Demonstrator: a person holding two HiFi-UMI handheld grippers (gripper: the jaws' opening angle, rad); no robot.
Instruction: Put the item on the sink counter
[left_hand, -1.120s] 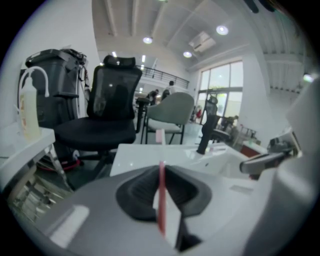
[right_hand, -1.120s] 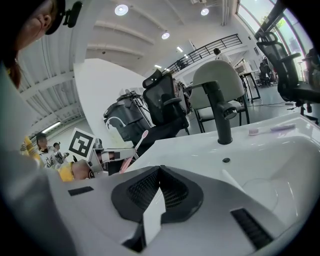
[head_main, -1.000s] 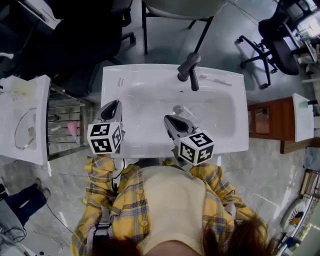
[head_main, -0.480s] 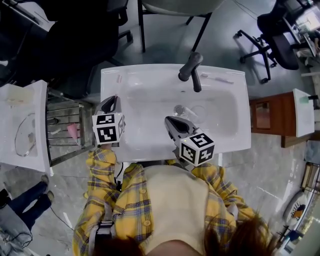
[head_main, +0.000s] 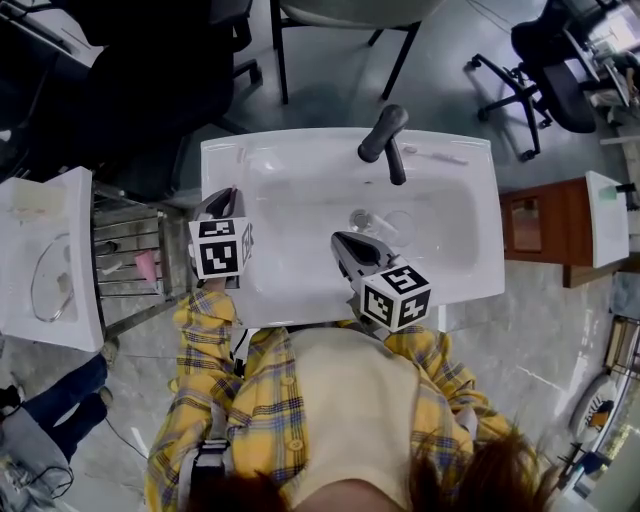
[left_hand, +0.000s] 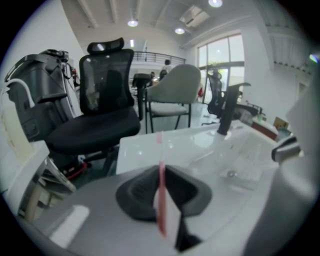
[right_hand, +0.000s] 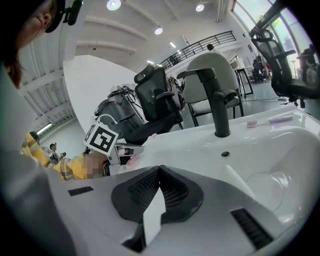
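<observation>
My left gripper (head_main: 228, 196) hovers over the left rim of the white sink counter (head_main: 222, 150). It is shut on a thin pink item (left_hand: 161, 200) that sticks out forward past the jaws. In the left gripper view that gripper (left_hand: 161, 169) points along the counter toward the black faucet (left_hand: 227, 107). My right gripper (head_main: 343, 240) is over the front of the basin, shut with nothing held; in its own view (right_hand: 160, 170) it faces the faucet (right_hand: 217, 100). A small pink mark (head_main: 240, 157) shows on the counter's back left.
A toothbrush (head_main: 432, 157) lies on the counter right of the faucet (head_main: 382, 135). Something clear lies by the drain (head_main: 365, 222). A wire rack (head_main: 130, 255) and white table (head_main: 50, 250) stand left, a wooden cabinet (head_main: 530, 240) right, office chairs behind.
My left gripper has moved forward along the counter's left rim, pink item still held. The right gripper has barely shifted.
</observation>
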